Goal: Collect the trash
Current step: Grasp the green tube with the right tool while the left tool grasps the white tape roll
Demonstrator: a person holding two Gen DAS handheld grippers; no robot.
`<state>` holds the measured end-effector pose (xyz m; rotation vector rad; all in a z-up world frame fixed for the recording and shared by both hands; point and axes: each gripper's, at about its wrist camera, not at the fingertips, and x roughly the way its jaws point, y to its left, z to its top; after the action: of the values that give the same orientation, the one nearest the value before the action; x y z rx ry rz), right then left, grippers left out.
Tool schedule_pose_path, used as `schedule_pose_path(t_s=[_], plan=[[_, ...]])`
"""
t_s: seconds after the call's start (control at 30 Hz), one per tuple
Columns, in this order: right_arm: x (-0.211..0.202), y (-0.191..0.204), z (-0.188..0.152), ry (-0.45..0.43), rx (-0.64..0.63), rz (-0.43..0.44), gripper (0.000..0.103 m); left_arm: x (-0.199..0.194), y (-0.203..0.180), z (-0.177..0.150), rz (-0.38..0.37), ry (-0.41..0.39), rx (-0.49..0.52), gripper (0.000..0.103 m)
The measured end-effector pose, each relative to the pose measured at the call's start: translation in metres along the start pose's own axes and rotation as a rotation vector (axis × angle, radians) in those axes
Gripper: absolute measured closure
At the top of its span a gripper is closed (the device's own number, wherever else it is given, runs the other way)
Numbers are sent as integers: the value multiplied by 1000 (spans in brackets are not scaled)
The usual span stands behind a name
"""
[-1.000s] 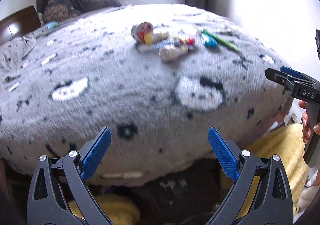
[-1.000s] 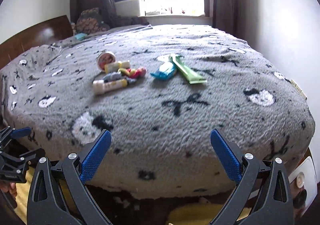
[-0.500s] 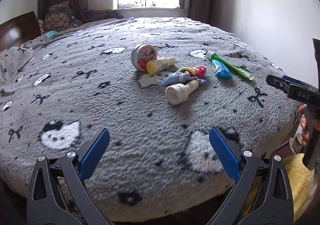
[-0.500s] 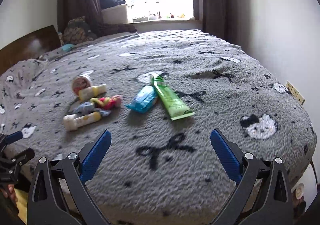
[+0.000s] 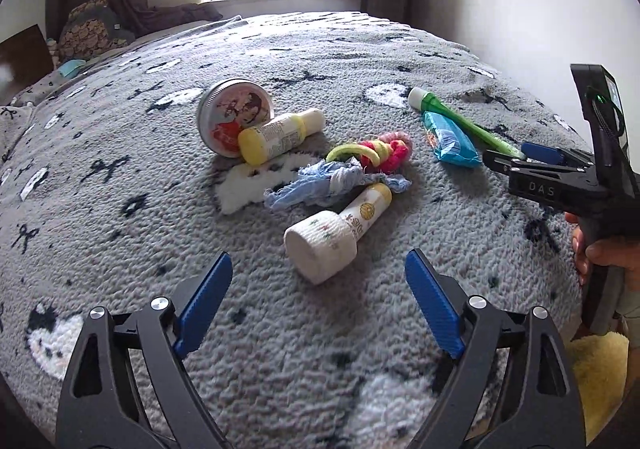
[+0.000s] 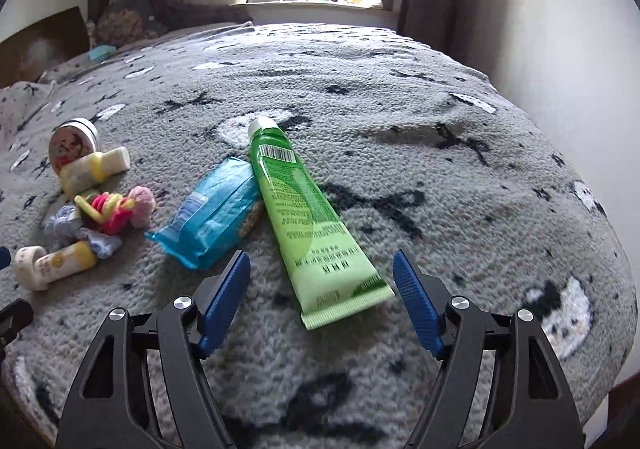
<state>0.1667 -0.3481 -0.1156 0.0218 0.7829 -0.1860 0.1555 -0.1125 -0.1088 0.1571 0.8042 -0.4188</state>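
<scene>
Left wrist view first. Our left gripper (image 5: 318, 289) has its jaws wide apart with nothing between them, hanging over the grey fleece blanket (image 5: 120, 233). The closest bit of trash is the white-capped bottle (image 5: 336, 231), lying on its side just beyond the fingertips, cap end toward us. We'd guess it's light, hard plastic, a bit slick and happy to roll, so squeezing across the fat cap or the body looks safest. Behind it there's a frayed blue rag (image 5: 332, 185) touching the bottle's far end, plus a bunch of hair ties (image 5: 380, 149); both look soft and limp, so pinch the bulk, not a loose thread. Farther left, a round tin (image 5: 234, 115) leans on edge against a small yellow bottle (image 5: 280, 135). The tin is probably stiff and smooth, likely to tip if nudged. The right gripper (image 5: 516, 163) pokes in from the right, over the near end of the tube.

Right wrist view. Its jaws are spread too, empty, lined up either side of the crimped near end of the green tube (image 6: 308, 217). It looks squashy and slippery in the middle, so we reckon the flat crimp or the shoulder by the cap holds better. The blue packet (image 6: 216, 213) lies touching the tube's left side; crinkly, light, easy to drag along by accident.

Room-wise, open blanket on the right and far side, and the bed edge drops off near us and to the right, close to the wall (image 6: 580, 49). No bin or bag shows in either view.
</scene>
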Motion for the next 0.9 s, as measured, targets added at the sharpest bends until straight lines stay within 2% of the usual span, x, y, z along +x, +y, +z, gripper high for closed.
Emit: schedule_pose_path(t_s=[0.17, 0.27, 0.33, 0.37, 0.4, 0.43, 0.53, 0.67, 0.7, 0.73, 0.8, 0.9], plan=[[15, -2, 10, 34, 2, 29, 35, 9, 7, -1, -25, 16, 6, 25], [21, -4, 12, 52, 5, 49, 44, 12, 9, -1, -58, 14, 33, 28], [20, -6, 12, 50, 13, 63, 54, 15, 10, -1, -81, 23, 46, 46], [20, -7, 12, 49, 17, 73, 55, 17, 11, -1, -94, 30, 43, 52], [19, -8, 12, 48, 22, 80, 56, 17, 12, -1, -97, 33, 34, 63], [18, -8, 11, 46, 26, 85, 58, 17, 13, -1, -101, 33, 27, 68], [10, -8, 10, 32, 31, 95, 63, 12, 14, -1, -118, 23, 15, 68], [-7, -6, 5, 11, 27, 96, 69, -2, 11, -4, -91, 19, 19, 68], [-12, -6, 3, 5, 30, 99, 76, -7, 10, -6, -85, 17, 17, 68], [-16, -6, 1, -1, 34, 104, 89, -12, 10, -7, -75, 14, 15, 68], [-28, -7, -3, -19, 44, 98, 92, -23, 9, -10, -52, 5, 19, 68], [-43, -9, -11, -42, 61, 122, 93, -39, 9, -18, -29, -6, 19, 68]])
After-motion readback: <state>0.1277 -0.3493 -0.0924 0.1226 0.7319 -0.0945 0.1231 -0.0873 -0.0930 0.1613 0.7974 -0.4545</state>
